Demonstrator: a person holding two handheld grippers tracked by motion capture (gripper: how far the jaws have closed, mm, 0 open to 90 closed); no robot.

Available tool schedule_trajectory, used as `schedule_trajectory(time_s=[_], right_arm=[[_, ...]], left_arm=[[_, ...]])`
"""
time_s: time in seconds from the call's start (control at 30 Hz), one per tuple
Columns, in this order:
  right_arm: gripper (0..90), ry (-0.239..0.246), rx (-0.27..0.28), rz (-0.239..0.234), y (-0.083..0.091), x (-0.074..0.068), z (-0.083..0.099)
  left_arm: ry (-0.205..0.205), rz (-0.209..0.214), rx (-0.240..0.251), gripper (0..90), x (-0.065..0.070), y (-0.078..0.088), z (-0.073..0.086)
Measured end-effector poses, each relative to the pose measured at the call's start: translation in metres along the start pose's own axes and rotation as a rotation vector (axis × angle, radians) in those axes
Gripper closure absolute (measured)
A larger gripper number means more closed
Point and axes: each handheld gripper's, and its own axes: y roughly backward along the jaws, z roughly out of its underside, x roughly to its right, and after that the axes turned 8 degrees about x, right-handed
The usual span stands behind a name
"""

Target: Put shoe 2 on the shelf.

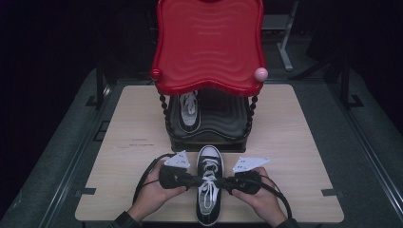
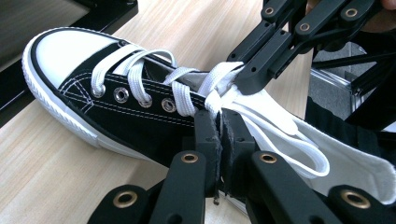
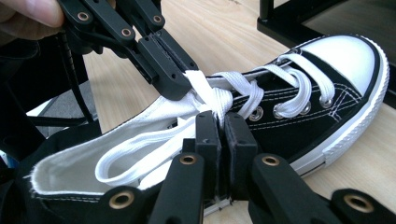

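A black canvas sneaker point(image 1: 209, 154) with a white toe cap lies at the table's front edge, toe pointing away from me. Its white shoelace point(image 1: 207, 189) is crossed into a knot over the tongue. My left gripper point(image 1: 198, 180) comes in from the left and is shut on a strand of the shoelace point(image 2: 212, 100) at the knot. My right gripper point(image 1: 219, 181) comes in from the right and is shut on another strand of the shoelace point(image 3: 219, 105). The two gripper tips nearly meet above the shoe. A loose loop of lace point(image 3: 140, 149) trails back over the sneaker's white lining.
A two-tier stand sits mid-table just beyond the sneaker, with a red wavy top tray point(image 1: 209, 42). Its black lower tier point(image 1: 228, 118) holds a second matching sneaker point(image 1: 189, 111). Bare wooden tabletop point(image 1: 294, 142) lies on both sides, and dark floor surrounds the table.
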Motion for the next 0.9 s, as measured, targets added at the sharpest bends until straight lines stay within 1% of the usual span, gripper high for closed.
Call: schedule_trajectory(time_s=[0.13,0.27,0.33,0.43,0.57,0.73,0.9], right_arm=[[85.7,0.005,0.009,-0.003,0.005,-0.003,-0.003],[85.7,0.006,0.036,-0.015,0.015,-0.008,-0.007],[85.7,0.012,0.050,-0.022,0.021,-0.012,-0.010],[85.8,0.023,0.074,-0.028,0.030,-0.018,-0.014],[85.9,0.038,0.105,-0.024,0.042,-0.024,-0.022],[86.0,0.066,0.136,-0.016,0.054,-0.028,-0.031],[86.1,0.086,0.167,0.011,0.061,-0.024,-0.043]], left_arm=[[-0.007,0.015,0.010,86.5,0.003,0.005,-0.004],[-0.015,0.035,0.037,86.5,0.010,0.012,-0.011],[-0.031,0.044,0.048,86.4,0.014,0.016,-0.015],[-0.044,0.055,0.072,86.5,0.020,0.023,-0.022],[-0.064,0.063,0.101,86.5,0.025,0.030,-0.031],[-0.101,0.054,0.126,86.6,0.030,0.035,-0.044],[-0.135,0.031,0.148,86.6,0.027,0.037,-0.062]])
